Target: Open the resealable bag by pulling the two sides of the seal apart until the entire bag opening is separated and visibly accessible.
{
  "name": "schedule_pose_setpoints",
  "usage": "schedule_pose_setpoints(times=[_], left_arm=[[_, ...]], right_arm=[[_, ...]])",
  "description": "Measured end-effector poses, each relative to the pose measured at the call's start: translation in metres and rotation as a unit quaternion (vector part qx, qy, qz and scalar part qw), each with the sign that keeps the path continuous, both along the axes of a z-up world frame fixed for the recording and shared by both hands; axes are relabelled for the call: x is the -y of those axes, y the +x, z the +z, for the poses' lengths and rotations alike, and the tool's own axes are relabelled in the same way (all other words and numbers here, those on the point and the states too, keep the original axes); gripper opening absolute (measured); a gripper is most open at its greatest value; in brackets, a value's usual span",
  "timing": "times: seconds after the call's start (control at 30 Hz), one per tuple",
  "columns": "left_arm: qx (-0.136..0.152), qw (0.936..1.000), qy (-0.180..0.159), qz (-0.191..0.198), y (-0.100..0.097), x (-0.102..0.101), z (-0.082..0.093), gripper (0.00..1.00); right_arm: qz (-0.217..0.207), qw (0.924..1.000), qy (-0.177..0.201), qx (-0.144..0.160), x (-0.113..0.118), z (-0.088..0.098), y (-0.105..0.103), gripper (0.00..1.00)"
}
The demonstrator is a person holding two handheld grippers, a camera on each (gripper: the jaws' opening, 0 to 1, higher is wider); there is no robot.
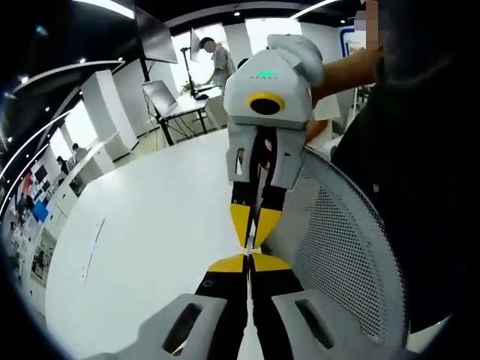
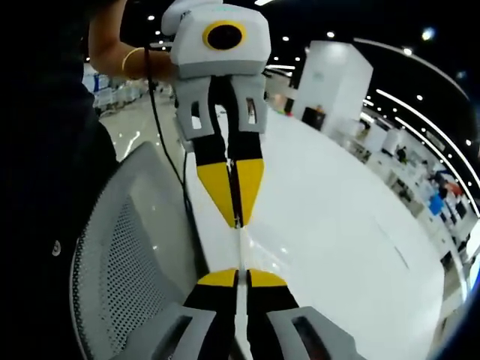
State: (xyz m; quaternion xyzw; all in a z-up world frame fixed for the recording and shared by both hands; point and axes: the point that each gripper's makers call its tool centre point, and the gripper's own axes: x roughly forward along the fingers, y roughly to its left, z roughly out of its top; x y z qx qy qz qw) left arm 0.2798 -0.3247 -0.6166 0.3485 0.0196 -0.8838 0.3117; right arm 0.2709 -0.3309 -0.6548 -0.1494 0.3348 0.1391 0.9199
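Seen edge-on, the clear resealable bag (image 1: 250, 250) (image 2: 240, 251) is only a thin pale strip stretched between the two grippers, which meet tip to tip. My left gripper (image 1: 248, 261) (image 2: 238, 221) has its yellow-tipped jaws pressed together with the strip running between them. Facing it, my right gripper (image 1: 253, 238) (image 2: 241, 276) is closed on the same strip from the opposite side. The rest of the bag is too transparent to make out.
A round white table (image 1: 150, 225) (image 2: 337, 225) lies under the grippers. A grey mesh chair back (image 1: 337, 247) (image 2: 127, 255) stands at its edge, beside the person in dark clothes (image 1: 420, 150). A desk with a laptop (image 1: 169, 101) stands far behind.
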Motion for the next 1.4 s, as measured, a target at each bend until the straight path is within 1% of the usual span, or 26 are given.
schedule_pose_setpoints(times=[0.3,0.4,0.57,0.67,0.7,0.73,0.8,0.83,0.87,0.93,0.97,1.03,1.07,1.1,1.13,1.3,1.4], left_arm=[[0.0,1.0,0.003,-0.003,-0.001,-0.003,-0.001,0.0],[0.001,1.0,0.003,-0.003,0.0,-0.003,0.0,0.0],[-0.003,1.0,0.002,-0.002,0.001,-0.003,0.002,0.0],[-0.002,1.0,0.001,-0.009,0.0,-0.004,0.001,0.0],[0.0,1.0,-0.002,-0.006,0.001,-0.002,0.0,0.0],[-0.007,0.9999,0.006,-0.011,-0.001,-0.004,-0.001,0.0],[-0.008,1.0,-0.001,0.0,0.001,0.0,0.0,0.0],[-0.019,0.9998,0.008,0.0,0.0,-0.002,-0.001,0.0],[-0.021,0.9997,0.009,-0.001,0.0,-0.002,-0.001,0.0],[-0.017,0.9998,0.004,0.003,0.001,0.0,-0.002,0.0],[-0.015,0.9998,0.012,-0.004,-0.001,-0.002,-0.005,0.0],[-0.003,0.9999,0.009,-0.005,-0.002,-0.001,-0.009,0.01],[0.004,0.9999,0.008,-0.008,-0.003,0.0,-0.011,0.03],[0.004,0.9999,0.008,-0.009,-0.004,0.0,-0.012,0.06],[0.005,0.9999,0.009,-0.009,-0.004,0.001,-0.013,0.06],[0.003,0.9998,0.01,-0.016,-0.01,0.002,-0.013,0.06],[0.002,0.9997,0.01,-0.021,-0.012,0.002,-0.014,0.03]], right_arm=[[-0.004,1.0,0.004,-0.003,0.001,-0.003,-0.002,0.0],[-0.004,0.9999,-0.002,-0.011,0.003,-0.007,-0.006,0.0],[-0.009,0.9999,0.0,-0.01,0.004,-0.007,-0.008,0.0],[-0.002,0.9998,-0.012,-0.016,0.004,-0.008,-0.007,0.0],[0.0,0.9997,-0.017,-0.02,0.004,-0.009,-0.007,0.0],[0.002,0.9996,-0.021,-0.022,0.004,-0.01,-0.007,0.0],[0.003,0.9995,-0.022,-0.023,0.004,-0.01,-0.008,0.0],[0.003,0.9994,-0.025,-0.024,0.005,-0.01,-0.008,0.0],[0.005,0.9993,-0.028,-0.026,0.005,-0.01,-0.008,0.0],[0.006,0.999,-0.033,-0.029,0.005,-0.01,-0.009,0.0],[0.009,0.999,-0.033,-0.029,0.004,-0.01,-0.009,0.0],[0.012,0.9991,-0.03,-0.027,0.003,-0.01,-0.008,0.0],[0.015,0.9991,-0.03,-0.026,0.001,-0.009,-0.007,0.0],[0.017,0.999,-0.03,-0.026,-0.001,-0.009,-0.007,0.0],[0.019,0.999,-0.031,-0.027,-0.002,-0.009,-0.006,0.0],[0.019,0.9991,-0.028,-0.024,-0.004,-0.009,-0.006,0.0],[0.021,0.9991,-0.027,-0.024,-0.005,-0.009,-0.005,0.0]])
